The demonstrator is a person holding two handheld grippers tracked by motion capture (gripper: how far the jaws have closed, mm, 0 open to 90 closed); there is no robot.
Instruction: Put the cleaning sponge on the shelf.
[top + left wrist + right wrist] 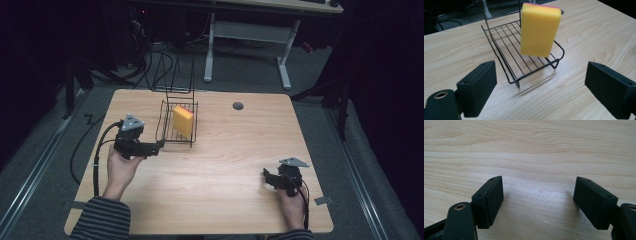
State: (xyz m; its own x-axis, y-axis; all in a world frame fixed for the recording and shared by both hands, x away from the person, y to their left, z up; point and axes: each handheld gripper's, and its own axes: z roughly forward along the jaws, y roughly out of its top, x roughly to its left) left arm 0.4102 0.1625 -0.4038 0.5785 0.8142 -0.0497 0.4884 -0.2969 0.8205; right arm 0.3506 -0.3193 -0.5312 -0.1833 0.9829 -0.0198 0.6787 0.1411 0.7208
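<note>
The high view looks forward and down from above the person's edge of the pale wooden table (215, 170), far enough to take in the whole top. The left gripper view sits low and close, facing the black wire rack (524, 62) with the upright yellow sponge (539, 30) in it — the same rack stands left of centre in the high view (178, 124). The right gripper view faces down at bare tabletop — very near, well apart from the rack.
</note>
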